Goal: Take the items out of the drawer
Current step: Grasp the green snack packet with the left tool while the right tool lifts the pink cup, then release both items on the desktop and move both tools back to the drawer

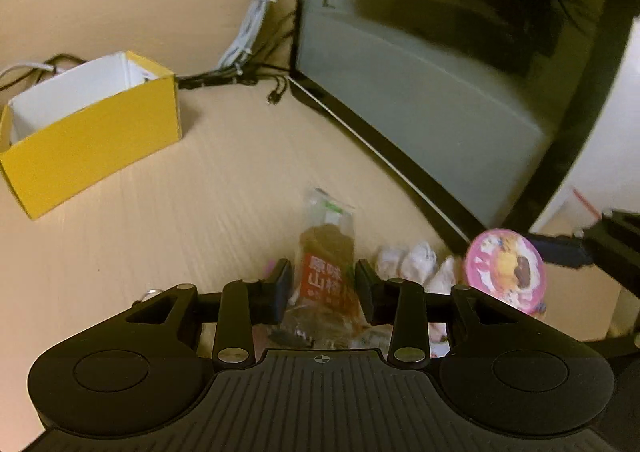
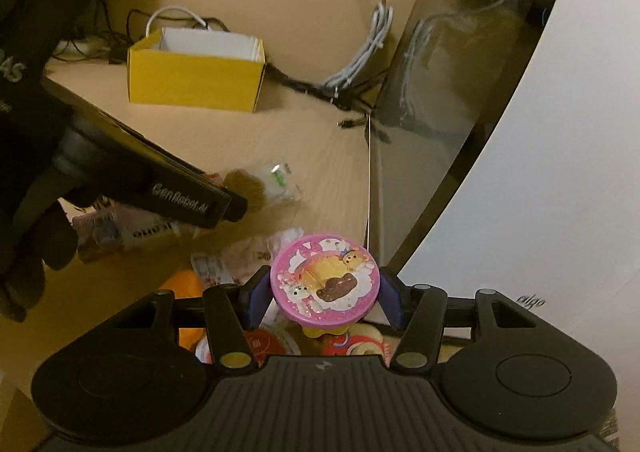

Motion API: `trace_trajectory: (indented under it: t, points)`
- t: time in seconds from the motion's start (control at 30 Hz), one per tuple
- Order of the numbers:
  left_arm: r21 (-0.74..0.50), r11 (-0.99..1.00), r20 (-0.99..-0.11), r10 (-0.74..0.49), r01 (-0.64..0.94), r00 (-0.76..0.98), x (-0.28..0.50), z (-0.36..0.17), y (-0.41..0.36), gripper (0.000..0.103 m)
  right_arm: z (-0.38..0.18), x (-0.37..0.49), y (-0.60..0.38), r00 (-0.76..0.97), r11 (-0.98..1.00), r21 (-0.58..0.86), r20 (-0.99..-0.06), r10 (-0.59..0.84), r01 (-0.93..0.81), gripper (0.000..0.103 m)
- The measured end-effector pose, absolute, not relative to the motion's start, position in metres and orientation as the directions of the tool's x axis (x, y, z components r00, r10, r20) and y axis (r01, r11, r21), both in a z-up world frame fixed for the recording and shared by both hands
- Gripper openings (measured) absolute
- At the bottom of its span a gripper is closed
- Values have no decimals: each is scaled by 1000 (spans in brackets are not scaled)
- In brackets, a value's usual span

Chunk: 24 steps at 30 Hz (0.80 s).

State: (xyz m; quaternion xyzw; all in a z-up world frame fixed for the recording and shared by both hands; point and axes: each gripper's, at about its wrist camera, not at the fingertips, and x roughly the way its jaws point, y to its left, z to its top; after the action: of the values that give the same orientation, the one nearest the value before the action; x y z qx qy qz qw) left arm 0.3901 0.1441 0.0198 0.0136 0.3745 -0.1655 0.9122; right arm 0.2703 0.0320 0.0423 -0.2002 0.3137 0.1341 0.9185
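My left gripper (image 1: 323,284) is shut on a clear snack packet (image 1: 326,248) with brown contents and a red label; the packet sticks forward over the wooden desk. In the right wrist view the same gripper (image 2: 236,207) comes in from the left, pinching the packet (image 2: 260,183) at its end. My right gripper (image 2: 325,294) is shut on a small cup with a pink cartoon lid (image 2: 325,280), which also shows at the right of the left wrist view (image 1: 505,270). Under both grippers lie more snacks: white wrappers (image 1: 416,260), an orange item (image 2: 184,284) and flat packets (image 2: 120,228).
An open yellow box (image 1: 92,139) (image 2: 196,79) with a white inside stands on the desk ahead. A dark monitor screen (image 1: 420,71) rises on the right. Bundled white cables (image 1: 256,11) (image 2: 368,47) lie behind. A black-gloved hand (image 2: 24,252) holds the left gripper.
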Motion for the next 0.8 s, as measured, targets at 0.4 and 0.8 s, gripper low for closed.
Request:
trace_trajectory:
  t: [0.4, 0.8]
  points:
    - [-90, 958, -652, -263, 272, 711, 356, 54, 149, 40, 62, 234, 15, 814, 887, -293, -564, 142, -358, 87]
    - [-106, 975, -666, -214, 193, 715, 263, 65, 156, 40, 60, 171, -62, 830, 926, -172, -518, 204, -335, 103]
